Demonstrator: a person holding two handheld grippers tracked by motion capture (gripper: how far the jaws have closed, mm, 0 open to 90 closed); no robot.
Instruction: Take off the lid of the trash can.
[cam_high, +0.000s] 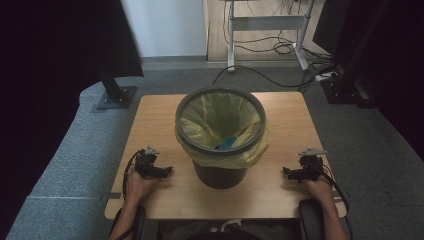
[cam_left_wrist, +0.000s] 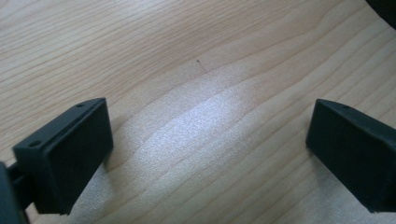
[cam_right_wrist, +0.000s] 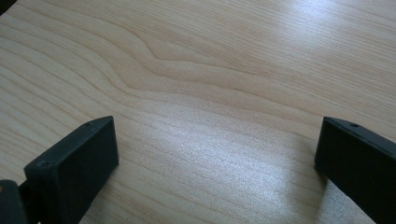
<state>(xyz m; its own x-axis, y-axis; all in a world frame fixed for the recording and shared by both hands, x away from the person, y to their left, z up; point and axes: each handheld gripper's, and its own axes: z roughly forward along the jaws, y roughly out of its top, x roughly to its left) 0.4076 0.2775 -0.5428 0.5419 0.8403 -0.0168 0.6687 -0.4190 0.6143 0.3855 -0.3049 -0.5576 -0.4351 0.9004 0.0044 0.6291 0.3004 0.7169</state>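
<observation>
the left gripper (cam_high: 167, 171) rests on the wooden table (cam_high: 280, 125) near its left edge, jaws spread wide with nothing between them, bare wood under them. just to its right, mid-table, stands a dark waste bin (cam_high: 220, 175) lined with a yellow bag (cam_high: 210, 117), something blue (cam_high: 227, 143) inside. the right gripper (cam_high: 286, 172) rests by the right edge, equally wide and empty.

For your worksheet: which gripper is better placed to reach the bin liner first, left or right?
Left, narrowly. The left gripper rests slightly closer to the bin and its yellow liner than the right gripper. Both have open, empty jaws.
</observation>
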